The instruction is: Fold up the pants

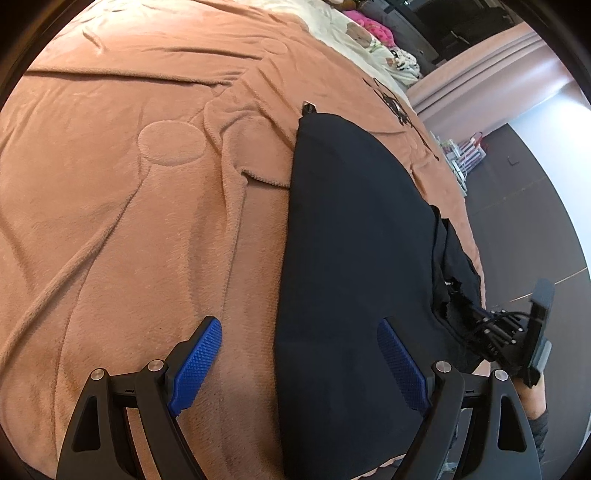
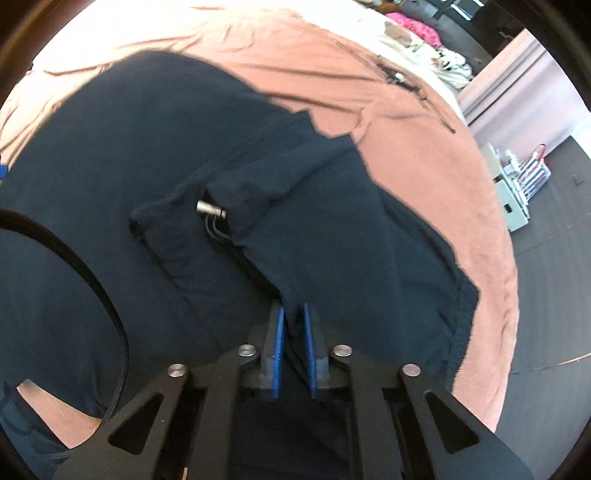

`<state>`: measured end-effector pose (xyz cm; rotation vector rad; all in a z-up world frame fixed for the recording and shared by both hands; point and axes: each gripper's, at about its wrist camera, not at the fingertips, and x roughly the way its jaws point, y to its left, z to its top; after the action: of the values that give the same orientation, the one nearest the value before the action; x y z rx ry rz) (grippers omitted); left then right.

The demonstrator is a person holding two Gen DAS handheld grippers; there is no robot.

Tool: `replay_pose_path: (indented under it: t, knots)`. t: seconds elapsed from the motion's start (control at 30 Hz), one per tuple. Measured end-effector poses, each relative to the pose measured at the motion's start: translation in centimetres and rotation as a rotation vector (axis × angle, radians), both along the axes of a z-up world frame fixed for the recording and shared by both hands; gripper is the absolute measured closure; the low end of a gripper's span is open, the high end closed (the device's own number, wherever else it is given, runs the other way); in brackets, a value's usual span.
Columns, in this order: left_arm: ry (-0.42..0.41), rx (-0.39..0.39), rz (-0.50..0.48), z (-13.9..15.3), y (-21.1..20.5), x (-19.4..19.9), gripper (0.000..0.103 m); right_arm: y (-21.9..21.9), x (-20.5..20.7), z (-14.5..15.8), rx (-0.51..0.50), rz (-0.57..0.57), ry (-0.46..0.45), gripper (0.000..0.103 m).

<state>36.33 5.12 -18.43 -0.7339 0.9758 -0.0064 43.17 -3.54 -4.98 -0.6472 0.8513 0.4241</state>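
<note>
Black pants (image 1: 354,240) lie lengthwise on an orange-brown blanket (image 1: 129,184) on a bed. My left gripper (image 1: 299,354) is open and empty, hovering over the pants' left edge, one blue pad over the blanket and one over the fabric. In the right wrist view my right gripper (image 2: 294,339) is shut on a fold of the pants (image 2: 184,147) near the waistband, where a metal drawstring tip (image 2: 210,208) shows. The right gripper also shows at the right edge of the left wrist view (image 1: 517,332), at the pants' lower right corner.
The blanket (image 2: 424,155) covers the bed and has wrinkles. A cream quilt and pink clothes (image 1: 373,29) lie at the far end. The bed's right edge drops to a dark floor (image 1: 535,206) with a rack of items (image 2: 517,184).
</note>
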Motion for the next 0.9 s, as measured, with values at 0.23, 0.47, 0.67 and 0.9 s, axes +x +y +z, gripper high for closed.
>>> replay_pose_path:
  t: [0.23,0.47,0.67,0.9]
  knots:
    - [-0.012,-0.012,-0.018,0.2,-0.6,0.4,0.015,-5.2,2.6,3.8,0.235,-0.124,0.021,0.101]
    - [-0.022,-0.015,-0.019,0.4,-0.5,0.6,0.015,-10.2,5.7,4.3,0.399,-0.259,0.065,0.101]
    - [-0.016,-0.021,-0.019,0.2,-0.5,0.6,0.015,-13.9,8.8,3.0,0.541,-0.378,0.144,0.102]
    - [-0.018,-0.023,-0.022,0.3,-0.5,0.8,0.015,-17.2,10.6,1.1,0.637,-0.493,0.231,0.102]
